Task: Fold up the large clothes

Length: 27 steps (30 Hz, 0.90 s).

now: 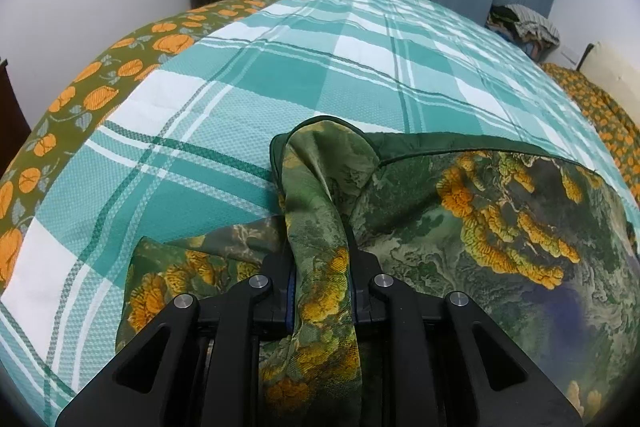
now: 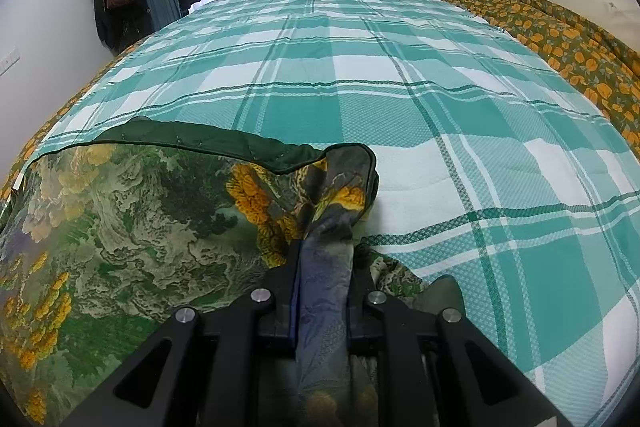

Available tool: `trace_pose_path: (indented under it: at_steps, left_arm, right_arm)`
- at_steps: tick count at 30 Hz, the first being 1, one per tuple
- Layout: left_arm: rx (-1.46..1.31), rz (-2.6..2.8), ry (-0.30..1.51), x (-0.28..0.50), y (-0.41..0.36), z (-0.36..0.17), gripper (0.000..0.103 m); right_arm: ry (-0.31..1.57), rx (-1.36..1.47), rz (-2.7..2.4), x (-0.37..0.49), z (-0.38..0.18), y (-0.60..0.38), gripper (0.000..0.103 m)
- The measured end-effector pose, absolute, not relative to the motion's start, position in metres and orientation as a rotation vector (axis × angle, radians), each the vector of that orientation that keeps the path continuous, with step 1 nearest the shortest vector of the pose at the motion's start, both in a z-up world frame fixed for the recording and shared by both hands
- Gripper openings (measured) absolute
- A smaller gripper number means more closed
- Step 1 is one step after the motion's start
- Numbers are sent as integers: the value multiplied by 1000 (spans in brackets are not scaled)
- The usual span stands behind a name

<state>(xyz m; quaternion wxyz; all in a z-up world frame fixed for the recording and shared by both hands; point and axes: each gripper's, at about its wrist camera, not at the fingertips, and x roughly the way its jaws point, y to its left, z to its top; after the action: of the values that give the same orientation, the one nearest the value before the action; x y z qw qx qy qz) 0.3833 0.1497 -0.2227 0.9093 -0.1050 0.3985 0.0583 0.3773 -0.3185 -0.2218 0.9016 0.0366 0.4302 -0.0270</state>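
Both of your grippers are clamped on bunched cloth: the left gripper (image 1: 322, 287) holds one corner of the green printed garment (image 1: 472, 227), the right gripper (image 2: 324, 291) the other, jaws narrow with fabric pinched between them. The garment lies on the checked bedspread (image 1: 280, 75), spread inward between the two grippers, its dark green hem (image 2: 192, 139) just ahead of each set of fingers. Judged step: a fold in hand, both corners carried together and lowered onto the bed. Next move, as it looks: set the corners flat so the hem lies straight, then let go; a loose flap just beside the left gripper may need smoothing first.
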Motion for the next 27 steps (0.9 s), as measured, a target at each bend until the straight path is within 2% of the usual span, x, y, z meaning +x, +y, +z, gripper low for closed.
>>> trace_pose_path:
  at_steps: [27]
  left_arm:
    - [-220, 118, 823, 383, 151, -223, 18]
  right_arm:
    - [877, 99, -48, 376, -223, -323, 16]
